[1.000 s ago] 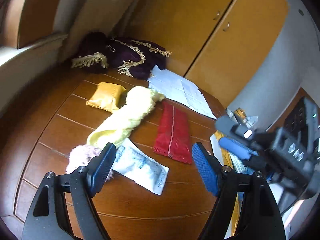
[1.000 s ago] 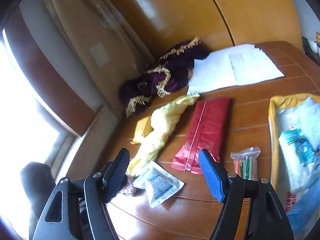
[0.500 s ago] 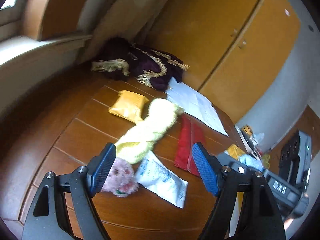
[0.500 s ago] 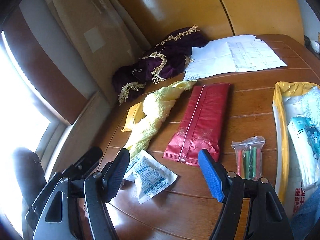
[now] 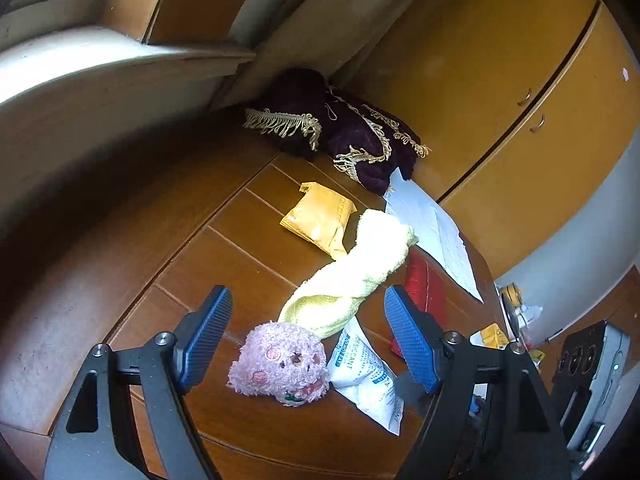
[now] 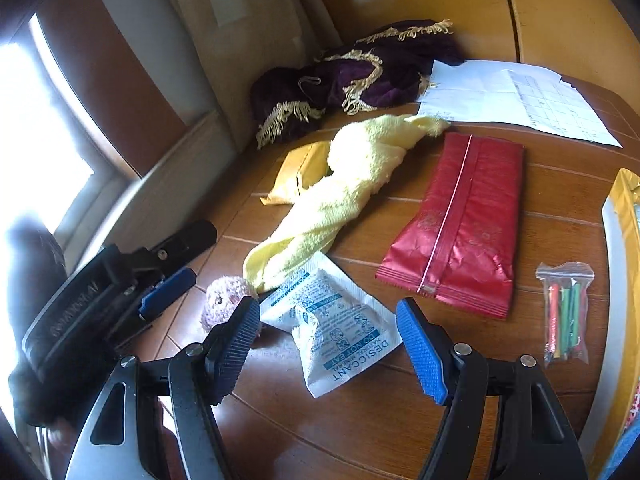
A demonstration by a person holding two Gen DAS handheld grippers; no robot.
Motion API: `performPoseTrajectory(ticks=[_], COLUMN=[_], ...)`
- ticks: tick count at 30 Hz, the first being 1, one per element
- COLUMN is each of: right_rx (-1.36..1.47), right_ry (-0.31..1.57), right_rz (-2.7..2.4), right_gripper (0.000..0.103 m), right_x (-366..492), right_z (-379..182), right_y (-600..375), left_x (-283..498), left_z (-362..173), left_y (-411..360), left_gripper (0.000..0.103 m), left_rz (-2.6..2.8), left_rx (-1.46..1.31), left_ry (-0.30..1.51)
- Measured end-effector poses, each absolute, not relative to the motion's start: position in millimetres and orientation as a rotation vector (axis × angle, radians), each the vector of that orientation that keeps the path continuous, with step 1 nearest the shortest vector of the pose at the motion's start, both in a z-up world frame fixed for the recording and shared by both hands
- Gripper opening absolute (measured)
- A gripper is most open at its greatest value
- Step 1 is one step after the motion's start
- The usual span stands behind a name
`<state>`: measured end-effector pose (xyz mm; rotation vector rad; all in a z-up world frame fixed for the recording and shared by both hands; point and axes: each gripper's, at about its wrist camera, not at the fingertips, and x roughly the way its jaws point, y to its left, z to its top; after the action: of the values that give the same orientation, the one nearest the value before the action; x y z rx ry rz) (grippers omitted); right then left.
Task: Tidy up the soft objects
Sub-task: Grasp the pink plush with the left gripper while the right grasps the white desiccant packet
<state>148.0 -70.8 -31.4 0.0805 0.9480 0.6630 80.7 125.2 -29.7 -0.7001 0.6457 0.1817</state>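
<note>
A pink plush toy (image 5: 280,364) lies on the wooden table (image 5: 120,240), just ahead of my open left gripper (image 5: 307,296) and framed by its fingers without touching them. A twisted yellow towel (image 5: 352,272) stretches away behind it, one end resting on a white desiccant pack (image 5: 364,376). In the right wrist view my open right gripper (image 6: 328,312) hovers over the desiccant pack (image 6: 336,328), holding nothing. The plush toy (image 6: 224,296) sits left of it, partly hidden by a finger. The left gripper (image 6: 188,260) reaches in from the left. The towel (image 6: 344,184) lies beyond.
A fringed purple cloth (image 6: 360,76) is heaped at the back by the wall. A red pouch (image 6: 460,224), a yellow packet (image 6: 296,172), white papers (image 6: 512,96), a small bag of coloured sticks (image 6: 566,312) and a yellow-rimmed bag (image 6: 624,208) also lie on the table.
My left gripper has swung left and come in lower, so the plush toy now sits between its fingers. The right gripper has dropped closer to the desiccant pack. Both stay open.
</note>
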Motion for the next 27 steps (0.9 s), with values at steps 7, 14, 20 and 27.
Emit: performPoseTrajectory(ticks=[7, 14, 20, 27], right_rx=[0.005, 0.01, 0.033, 0.063], right_ry=[0.982, 0.97, 0.978, 0.972], right_rz=[0.613, 0.64, 0.649, 0.651], right_gripper=[0.043, 0.015, 0.01, 0.008], right_x=[147, 139, 140, 140], right_z=[-45, -39, -38, -36], right_y=[-62, -66, -69, -73], left_x=[82, 80, 75, 82], left_z=[-31, -33, -40, -47], left_y=[124, 115, 103, 95], left_gripper=[0.079, 0.079, 0.077, 0.054], left_rz=[0.182, 0.18, 0.14, 0.15], left_rx=[-0.692, -0.616, -0.505, -0.447], left_ry=[0.658, 0.739, 0.855, 0.857])
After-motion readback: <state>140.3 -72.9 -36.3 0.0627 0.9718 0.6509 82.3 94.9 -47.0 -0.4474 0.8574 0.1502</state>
